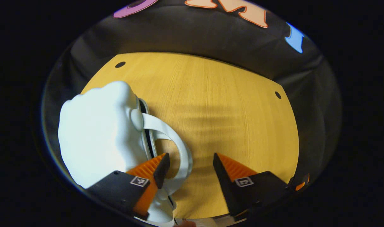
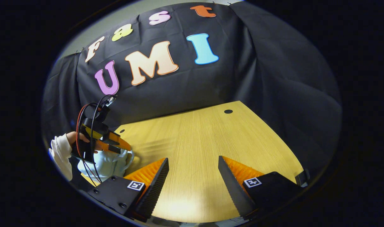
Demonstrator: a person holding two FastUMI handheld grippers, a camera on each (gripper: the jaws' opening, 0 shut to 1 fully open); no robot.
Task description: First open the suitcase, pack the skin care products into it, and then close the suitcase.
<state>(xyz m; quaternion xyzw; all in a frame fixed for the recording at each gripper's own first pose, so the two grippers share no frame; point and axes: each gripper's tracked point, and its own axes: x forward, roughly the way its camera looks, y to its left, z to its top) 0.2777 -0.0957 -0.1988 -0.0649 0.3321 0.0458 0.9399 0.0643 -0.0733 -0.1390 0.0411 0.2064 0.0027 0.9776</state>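
A small pale suitcase [image 1: 97, 135] with a bumpy shell lies on the wooden table [image 1: 229, 119] at the left of the left gripper view. A dark seam runs along its right edge, where a white handle [image 1: 179, 142] loops out. My left gripper [image 1: 190, 157] is open just above it; one finger [image 1: 151, 167] sits inside the handle loop and the other hangs over bare wood. In the right gripper view the suitcase [image 2: 108, 164] shows far left under the left gripper [image 2: 105, 142], held by a hand. My right gripper [image 2: 193, 158] is open over the table with nothing between its fingers.
The table [image 2: 210, 142] has small dark holes [image 2: 228, 111] near its far corners. Black cloth walls close in behind and to the sides. A white sleeve [image 2: 61, 151] shows at the far left of the right gripper view.
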